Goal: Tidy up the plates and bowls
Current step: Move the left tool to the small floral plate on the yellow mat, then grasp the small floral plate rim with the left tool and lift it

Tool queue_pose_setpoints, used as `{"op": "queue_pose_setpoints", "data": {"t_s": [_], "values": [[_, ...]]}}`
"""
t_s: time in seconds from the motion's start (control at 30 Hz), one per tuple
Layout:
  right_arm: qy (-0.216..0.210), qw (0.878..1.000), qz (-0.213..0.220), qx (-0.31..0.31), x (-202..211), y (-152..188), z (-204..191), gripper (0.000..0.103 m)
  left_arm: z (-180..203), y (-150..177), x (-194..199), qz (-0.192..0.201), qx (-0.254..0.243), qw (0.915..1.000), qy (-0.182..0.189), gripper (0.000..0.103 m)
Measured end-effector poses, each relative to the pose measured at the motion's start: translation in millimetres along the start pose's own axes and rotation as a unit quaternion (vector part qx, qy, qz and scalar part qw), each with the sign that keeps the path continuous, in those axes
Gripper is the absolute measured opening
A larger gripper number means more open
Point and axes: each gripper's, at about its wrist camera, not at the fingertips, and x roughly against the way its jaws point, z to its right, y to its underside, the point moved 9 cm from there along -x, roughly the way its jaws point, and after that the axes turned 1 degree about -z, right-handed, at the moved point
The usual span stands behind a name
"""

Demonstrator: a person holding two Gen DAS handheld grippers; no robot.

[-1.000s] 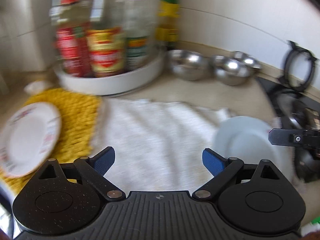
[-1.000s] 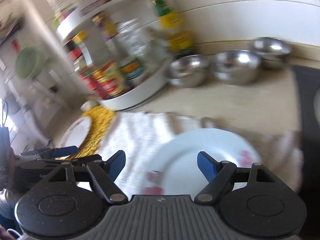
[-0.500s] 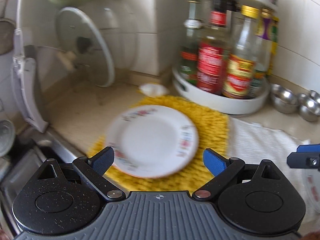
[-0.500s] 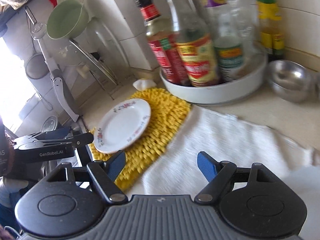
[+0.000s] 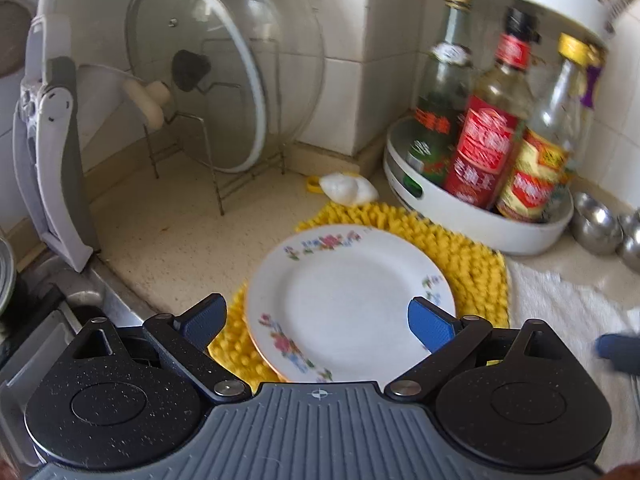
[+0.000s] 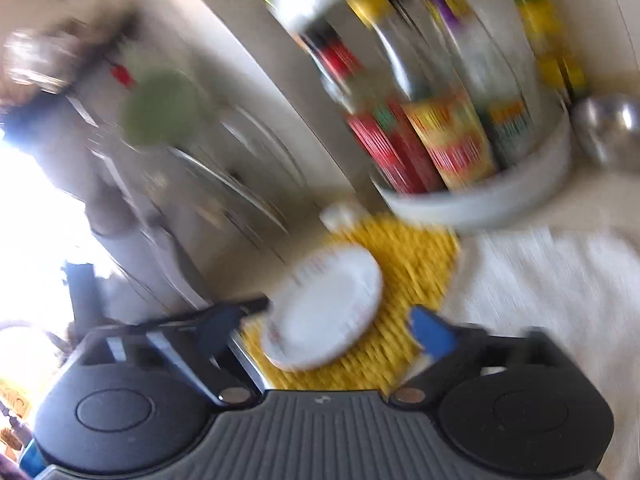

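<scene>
A white plate with a flower rim (image 5: 348, 300) lies flat on a yellow tufted mat (image 5: 468, 264). My left gripper (image 5: 318, 320) hovers open just over its near edge; the blue pads straddle the plate without touching it. In the blurred right wrist view the same plate (image 6: 324, 312) lies ahead of my right gripper (image 6: 326, 330), whose jaws are opening, with nothing pressed between them. One blue fingertip of the right gripper (image 5: 616, 354) shows at the right edge of the left wrist view. Small steel bowls (image 5: 596, 224) stand beyond the mat on the right.
A white turntable of sauce bottles (image 5: 480, 216) stands behind the mat. A wire rack holds glass pot lids (image 5: 224, 76) at the back left. A white towel (image 5: 560, 300) lies right of the mat; the sink rim (image 5: 60, 292) is left. A green bowl (image 6: 160, 108) hangs high.
Both views swung left, off the white towel and its pale plate, onto the flowered plate on the yellow mat. That plate is now closer and centred between both grippers' fingers. The right jaws look slightly wider.
</scene>
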Motion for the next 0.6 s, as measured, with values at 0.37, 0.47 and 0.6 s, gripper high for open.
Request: {"op": "queue_pose_setpoints", "data": {"t_s": [0.37, 0.47, 0.6], "values": [[0.002, 0.998, -0.061, 0.002, -41.3, -8.4, -1.5, 0.103, -43.8, -22.9, -1.7, 0.023, 0.050, 0.9980, -0.032, 0.103], [0.034, 0.997, -0.068, 0.012, -61.6, -15.5, 8.6, 0.103, -41.2, -22.1, -11.1, 0.016, 0.034, 0.9985, -0.038, 0.103], [0.078, 0.992, -0.098, 0.030, -98.2, -23.8, 24.7, 0.103, -46.6, -14.7, -26.0, -0.008, 0.038, 0.9992, -0.013, 0.103]]}}
